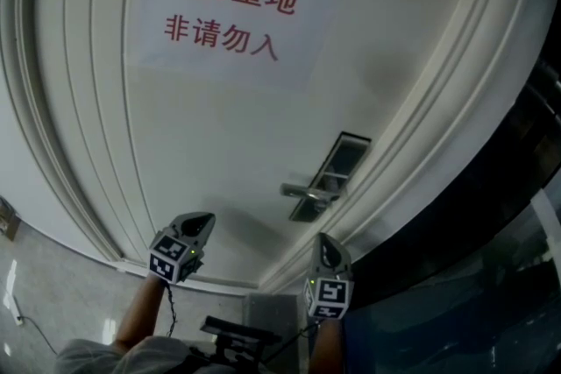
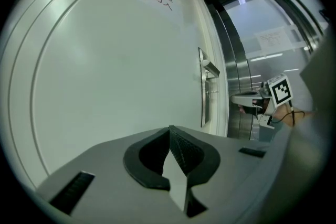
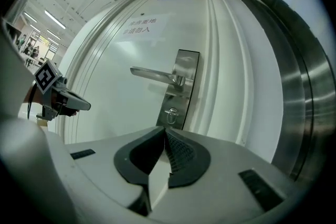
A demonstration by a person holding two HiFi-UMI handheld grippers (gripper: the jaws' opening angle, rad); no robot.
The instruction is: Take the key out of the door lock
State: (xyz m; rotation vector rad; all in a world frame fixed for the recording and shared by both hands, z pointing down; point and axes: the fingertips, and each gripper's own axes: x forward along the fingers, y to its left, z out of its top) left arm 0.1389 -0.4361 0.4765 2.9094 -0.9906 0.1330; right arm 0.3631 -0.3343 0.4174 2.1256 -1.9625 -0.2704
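Observation:
A white door carries a steel lock plate (image 3: 181,86) with a lever handle (image 3: 155,75). Below the handle a small key (image 3: 171,115) sits in the keyhole. My right gripper (image 3: 164,132) is shut with nothing between its pads, and it hangs below the key, apart from the door. In the head view the right gripper (image 1: 323,241) is under the lock plate (image 1: 337,171). My left gripper (image 2: 169,130) is also shut and empty. It points at the bare door panel left of the handle (image 2: 208,67), and the head view shows the left gripper (image 1: 207,220) lower left of the lock.
A paper sign (image 1: 232,13) with red characters is stuck on the upper door. Curved mouldings frame the door panel (image 1: 61,101). A dark metal and glass frame (image 1: 491,215) runs along the right. Tiled floor (image 1: 53,293) lies at the lower left.

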